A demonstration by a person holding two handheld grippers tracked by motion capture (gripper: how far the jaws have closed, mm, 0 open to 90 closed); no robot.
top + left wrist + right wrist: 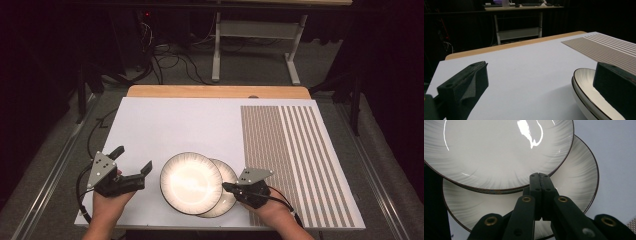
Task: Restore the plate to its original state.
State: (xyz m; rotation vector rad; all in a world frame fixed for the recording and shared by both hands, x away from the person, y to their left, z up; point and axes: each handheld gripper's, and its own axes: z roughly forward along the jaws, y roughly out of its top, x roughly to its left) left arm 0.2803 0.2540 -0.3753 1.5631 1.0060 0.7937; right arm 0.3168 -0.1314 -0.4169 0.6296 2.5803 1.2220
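Plates (192, 182): two, overlapping | left tool (131, 168): jaws apart, empty | right tool (226, 187): jaws together at lower plate (229, 197)

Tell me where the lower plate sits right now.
In the high view the lower plate lies near the white mat's front edge, partly under the upper plate, poking out toward the striped placemat, with the right gripper over it.

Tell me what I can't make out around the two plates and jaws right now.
- Lower plate: high view, largely covered by the upper plate; how far they overlap is hidden.
- Right gripper: right gripper view, jaws shut above the lower plate; whether the tips touch it, cannot tell.
- Left gripper: left gripper view, its right-hand jaw covers part of both plates, which the frame edge also cuts off.
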